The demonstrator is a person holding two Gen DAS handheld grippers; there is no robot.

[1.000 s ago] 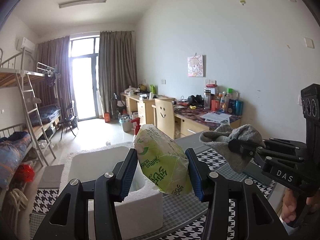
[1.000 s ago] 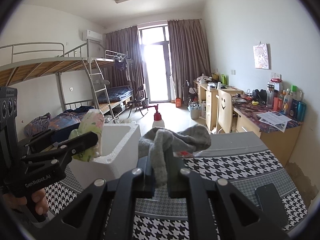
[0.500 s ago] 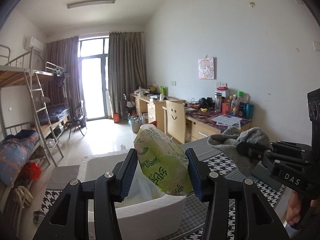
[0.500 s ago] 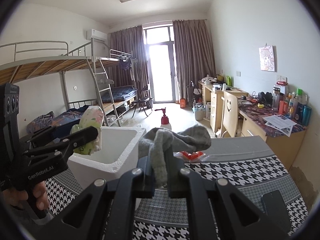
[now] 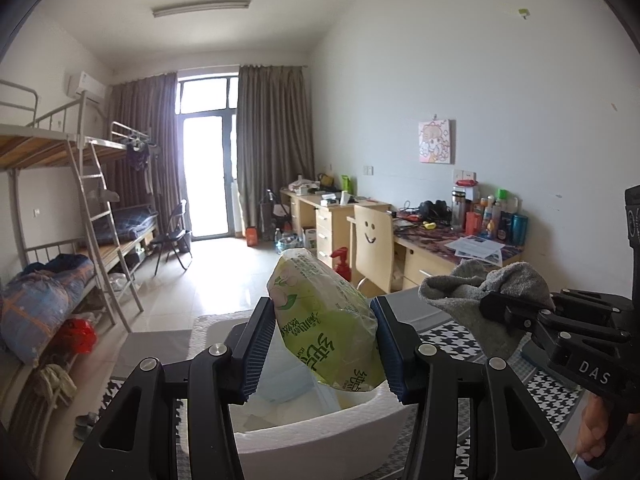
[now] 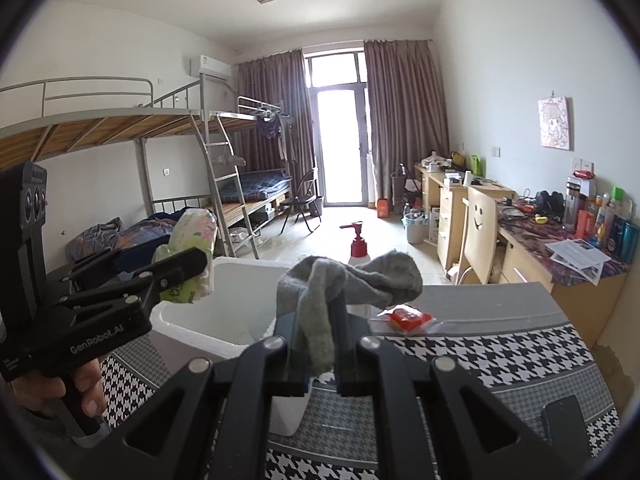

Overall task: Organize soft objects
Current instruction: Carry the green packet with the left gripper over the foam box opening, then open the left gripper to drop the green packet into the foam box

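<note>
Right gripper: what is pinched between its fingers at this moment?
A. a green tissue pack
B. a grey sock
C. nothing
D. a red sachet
B: in the right wrist view the right gripper is shut on the grey sock, which droops over its fingertips; the green tissue pack sits in the left gripper above the white foam box.

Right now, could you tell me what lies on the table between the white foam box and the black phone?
In the right wrist view, a small red packet in clear wrap lies on the houndstooth tablecloth between the white foam box and the black phone.
</note>
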